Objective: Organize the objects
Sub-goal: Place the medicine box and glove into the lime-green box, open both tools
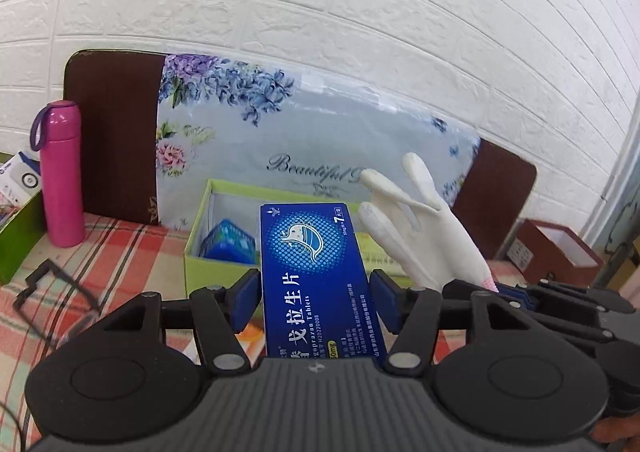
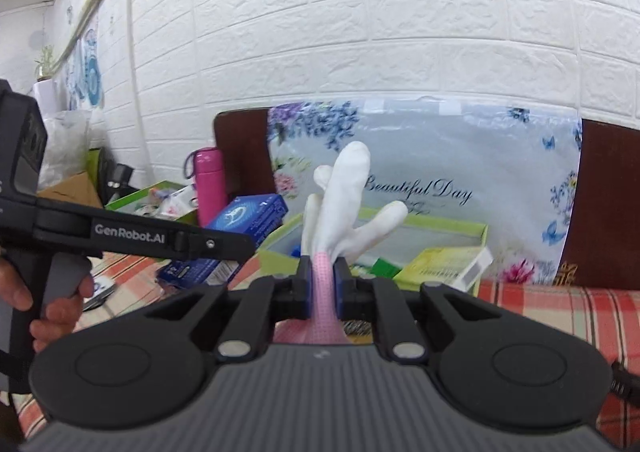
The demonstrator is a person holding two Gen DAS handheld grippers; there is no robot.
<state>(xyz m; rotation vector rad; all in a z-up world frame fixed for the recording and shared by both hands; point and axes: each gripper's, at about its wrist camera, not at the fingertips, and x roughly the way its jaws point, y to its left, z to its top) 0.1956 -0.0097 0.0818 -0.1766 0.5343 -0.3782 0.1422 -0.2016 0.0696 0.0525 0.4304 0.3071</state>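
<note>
My left gripper (image 1: 316, 284) is shut on a blue tablet box (image 1: 316, 272) and holds it upright above the near edge of a light green open box (image 1: 196, 232). The tablet box also shows in the right wrist view (image 2: 252, 219). My right gripper (image 2: 322, 276) is shut on the pink cuff of a white glove (image 2: 344, 191), whose fingers stick up. The glove also shows in the left wrist view (image 1: 420, 228), just right of the tablet box. The green box (image 2: 440, 228) holds a blue packet (image 1: 230, 244) and a yellow-green carton (image 2: 444, 264).
A pink flask (image 1: 62, 171) stands at the left. A floral cushion (image 1: 320, 139) leans on the white brick wall behind the box. Glasses (image 1: 52, 292) lie on the plaid cloth at left. A dark red box (image 1: 556, 252) sits at right. Another green box (image 2: 152, 195) with items stands far left.
</note>
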